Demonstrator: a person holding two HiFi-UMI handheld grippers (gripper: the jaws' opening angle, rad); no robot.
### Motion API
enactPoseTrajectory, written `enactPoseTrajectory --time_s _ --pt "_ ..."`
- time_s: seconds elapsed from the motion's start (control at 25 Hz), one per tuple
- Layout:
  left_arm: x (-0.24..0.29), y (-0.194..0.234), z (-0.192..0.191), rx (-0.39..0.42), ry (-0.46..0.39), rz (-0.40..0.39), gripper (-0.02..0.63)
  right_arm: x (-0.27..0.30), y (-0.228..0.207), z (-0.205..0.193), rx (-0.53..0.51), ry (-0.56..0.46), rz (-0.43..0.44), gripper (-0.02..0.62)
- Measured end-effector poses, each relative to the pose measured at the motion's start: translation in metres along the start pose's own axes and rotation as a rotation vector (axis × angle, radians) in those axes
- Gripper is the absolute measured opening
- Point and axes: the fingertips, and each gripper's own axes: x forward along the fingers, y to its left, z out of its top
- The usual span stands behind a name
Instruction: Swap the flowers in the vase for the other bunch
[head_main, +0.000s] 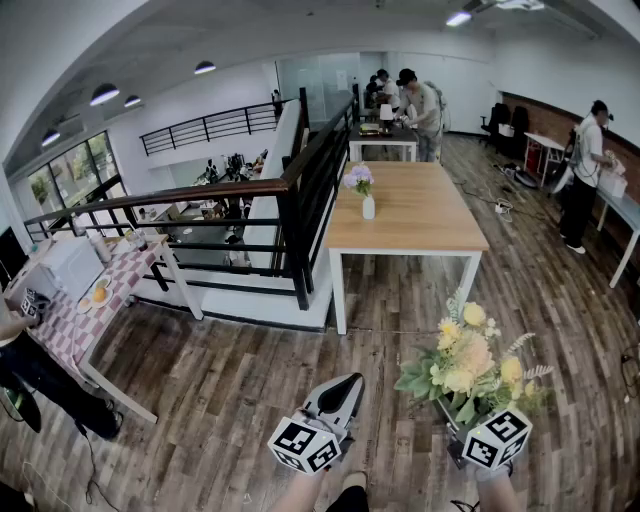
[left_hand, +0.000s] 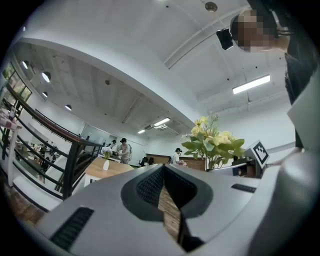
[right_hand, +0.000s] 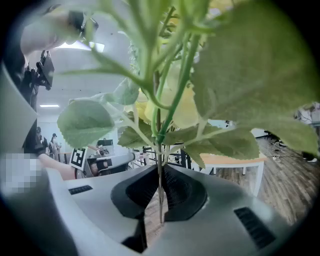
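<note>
A: Bunch in hand, how does it look?
B: The yellow bunch (head_main: 470, 365) has pale yellow and cream round blooms, broad green leaves and a few wispy sprigs poking out. The leaves look matte and faintly veined in the right gripper view. It's near right in the scene, upright, above the floor (head_main: 230, 390).
A: Who has it?
B: The right tool (right_hand: 160, 172), clenched on the thin green stem (right_hand: 160, 197). Ribbed dark pads press it from both sides.
A: Other one?
B: The left tool (left_hand: 163, 175) is clenched too, tips meeting, nothing between them. Smooth grey shell, black-and-white marker cube at the back. It's near centre, just left of the bunch and not touching it.
A: Vase?
B: Small white vase (head_main: 368, 208), bottle-shaped, upright on the far surface (head_main: 430, 215), toward its left edge. It holds pale purple flowers (head_main: 358, 178) in a small rounded cluster. Well apart from both tools.
A: Materials?
B: The surface is rectangular, with a light wood top and white legs. The floor is dark wood plank. A black metal railing (head_main: 300, 190) with a wooden handrail runs just left of the surface.
</note>
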Motion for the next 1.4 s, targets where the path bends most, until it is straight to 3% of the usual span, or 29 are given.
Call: enactPoseTrajectory --time_s 0.88,1.4 --pt "0.110 0.145 -0.008 -0.029 0.032 -0.033 0.009 0.144 -0.096 0.016 0.045 0.017 -0.057 0.046" --pt "0.158 0.185 -0.013 -0.055 0.041 -0.043 0.009 0.187 -0.143 0.026 0.075 0.011 -0.067 0.047"
